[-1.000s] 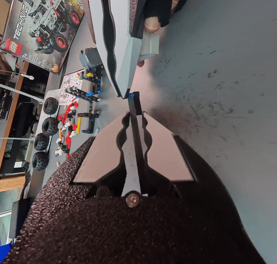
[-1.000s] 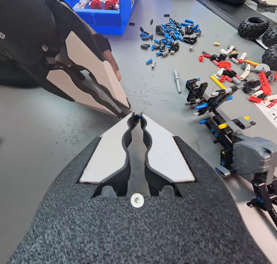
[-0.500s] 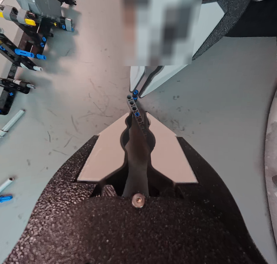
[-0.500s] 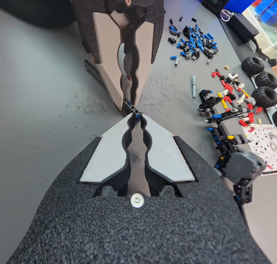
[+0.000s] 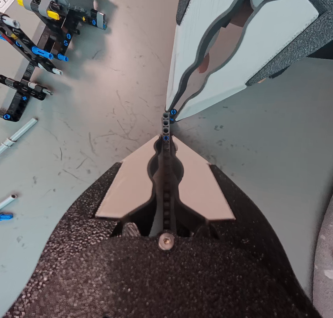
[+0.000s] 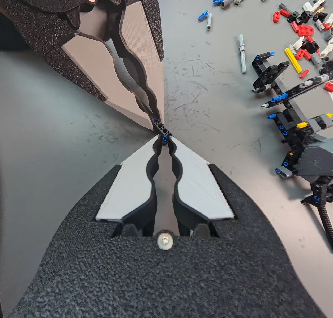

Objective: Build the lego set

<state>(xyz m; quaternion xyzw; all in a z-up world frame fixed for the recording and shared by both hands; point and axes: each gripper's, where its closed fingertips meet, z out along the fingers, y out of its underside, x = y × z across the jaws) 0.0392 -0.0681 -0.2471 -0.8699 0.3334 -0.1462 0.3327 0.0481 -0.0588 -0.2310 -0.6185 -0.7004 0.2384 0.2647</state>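
Note:
My left gripper (image 5: 166, 138) is shut on a long black holed beam (image 5: 166, 125), whose end sticks out past the fingertips; one hole holds a blue pin. My right gripper (image 6: 164, 139) is shut on a blue pin (image 6: 164, 138) at the beam's end hole. In the left wrist view the right gripper (image 5: 172, 115) comes in from the upper right, tip to tip with mine. In the right wrist view the left gripper (image 6: 156, 122) comes from the upper left, holding the beam (image 6: 162, 128). Both hover just above the grey table (image 6: 198, 93).
The partly built black chassis with a grey motor block (image 6: 306, 147) lies at the right; it also shows in the left wrist view (image 5: 45, 29). Loose red, white, black and blue parts (image 6: 306, 29) lie at the far right. A grey axle (image 6: 242, 53) and loose pins (image 5: 5, 216) lie nearby.
Both grippers have rotated and drawn closer together. The beam now lines up straight between my left fingers, and the right gripper's blue pin sits at the beam's end hole.

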